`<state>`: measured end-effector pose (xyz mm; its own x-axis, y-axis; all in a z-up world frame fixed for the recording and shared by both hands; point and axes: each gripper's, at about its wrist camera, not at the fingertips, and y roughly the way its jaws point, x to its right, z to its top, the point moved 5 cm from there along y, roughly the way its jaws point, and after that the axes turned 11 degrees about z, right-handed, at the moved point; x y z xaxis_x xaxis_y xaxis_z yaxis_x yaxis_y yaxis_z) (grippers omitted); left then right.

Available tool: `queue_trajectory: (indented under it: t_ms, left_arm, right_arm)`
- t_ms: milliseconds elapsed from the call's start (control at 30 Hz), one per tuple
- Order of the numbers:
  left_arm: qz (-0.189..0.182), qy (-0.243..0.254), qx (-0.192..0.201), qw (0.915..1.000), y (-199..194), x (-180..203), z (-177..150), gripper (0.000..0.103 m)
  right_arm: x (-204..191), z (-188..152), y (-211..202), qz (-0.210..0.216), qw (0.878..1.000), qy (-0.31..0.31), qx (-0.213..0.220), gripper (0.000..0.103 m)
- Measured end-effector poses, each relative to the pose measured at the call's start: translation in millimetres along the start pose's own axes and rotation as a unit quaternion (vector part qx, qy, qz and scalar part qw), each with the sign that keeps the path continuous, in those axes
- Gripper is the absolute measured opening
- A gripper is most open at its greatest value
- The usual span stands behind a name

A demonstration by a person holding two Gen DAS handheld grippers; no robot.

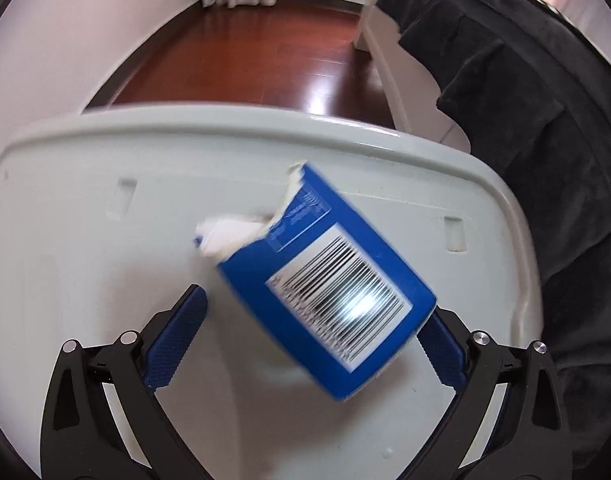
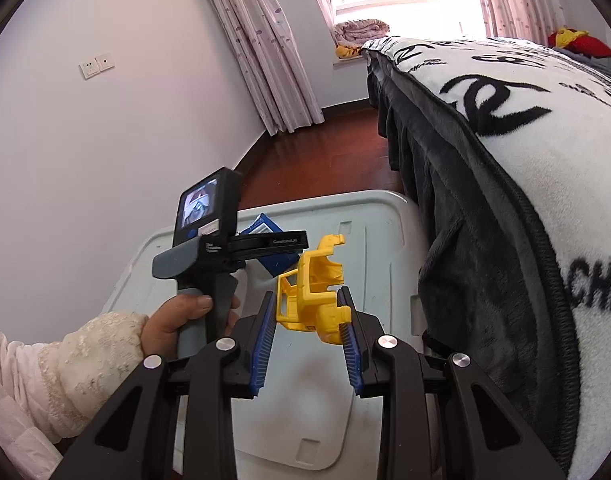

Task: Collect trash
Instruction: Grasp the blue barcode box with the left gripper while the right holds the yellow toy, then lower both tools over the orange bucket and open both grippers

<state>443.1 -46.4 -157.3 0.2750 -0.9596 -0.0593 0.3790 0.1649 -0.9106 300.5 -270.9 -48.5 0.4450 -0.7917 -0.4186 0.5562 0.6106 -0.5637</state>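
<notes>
Right tongs (image 2: 307, 312) clenched on yellow plastic piece (image 2: 311, 292); left tongs (image 1: 317, 320) released around blue carton (image 1: 325, 276) over pale bin lid (image 1: 105, 280).

Torn blue cardboard box (image 1: 329, 280): white barcode label, digits blurred; small print unreadable.
White fleece blanket with black lettering (image 2: 505, 112): partial "CHA" at the right edge.
Black handheld gripper body (image 2: 241, 246): small white lettering, illegible.

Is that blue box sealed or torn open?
Torn open. The blue box has a ragged white edge at its upper end, with white paper sticking out. It lies on the pale lid.
</notes>
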Motion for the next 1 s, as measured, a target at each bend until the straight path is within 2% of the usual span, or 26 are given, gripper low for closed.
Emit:
queue_trajectory:
  t_ms: [33, 100, 167, 200, 333, 400, 633, 767, 867, 1000]
  left_arm:
    - [0.008, 0.015, 0.005, 0.9999, 1, 2, 1, 0.096]
    - [-0.021, 0.044, 0.020, 0.9986, -1, 5, 1, 0.095]
    - [-0.041, 0.035, 0.021, 0.9983, -4, -2, 1, 0.087]
    - [-0.045, 0.032, 0.022, 0.9982, -6, -7, 1, 0.076]
    - [-0.070, 0.053, 0.029, 0.9957, -12, -19, -3, 0.067]
    - [-0.062, 0.066, 0.042, 0.9950, -16, -20, -5, 0.066]
    - [-0.075, 0.090, 0.058, 0.9914, -43, -32, -32, 0.066]
    - [-0.082, 0.107, 0.077, 0.9878, -84, -58, -58, 0.066]
    - [-0.080, 0.128, 0.088, 0.9846, -120, -82, -91, 0.066]
    - [-0.084, 0.155, 0.066, 0.9821, -154, -110, -146, 0.066]
  right_arm:
    - [-1, 0, 0, -0.002, 1.000, -0.003, 0.001, 0.031]
    - [-1, -1, 2, -0.001, 1.000, -0.002, -0.002, 0.031]
    - [-2, -3, 4, 0.001, 1.000, -0.004, -0.006, 0.031]
    - [-2, -3, 6, 0.001, 1.000, -0.004, -0.009, 0.031]
    - [-8, -5, 13, 0.002, 1.000, -0.011, -0.021, 0.031]
    - [-11, -6, 15, 0.001, 1.000, -0.016, -0.024, 0.031]
    - [-28, -6, 17, 0.011, 1.000, -0.015, -0.023, 0.031]
    - [-49, -17, 18, 0.029, 0.999, -0.012, -0.030, 0.031]
    - [-71, -30, 15, 0.042, 0.998, -0.011, -0.046, 0.031]
    - [-104, -57, 3, 0.056, 0.996, -0.017, -0.072, 0.031]
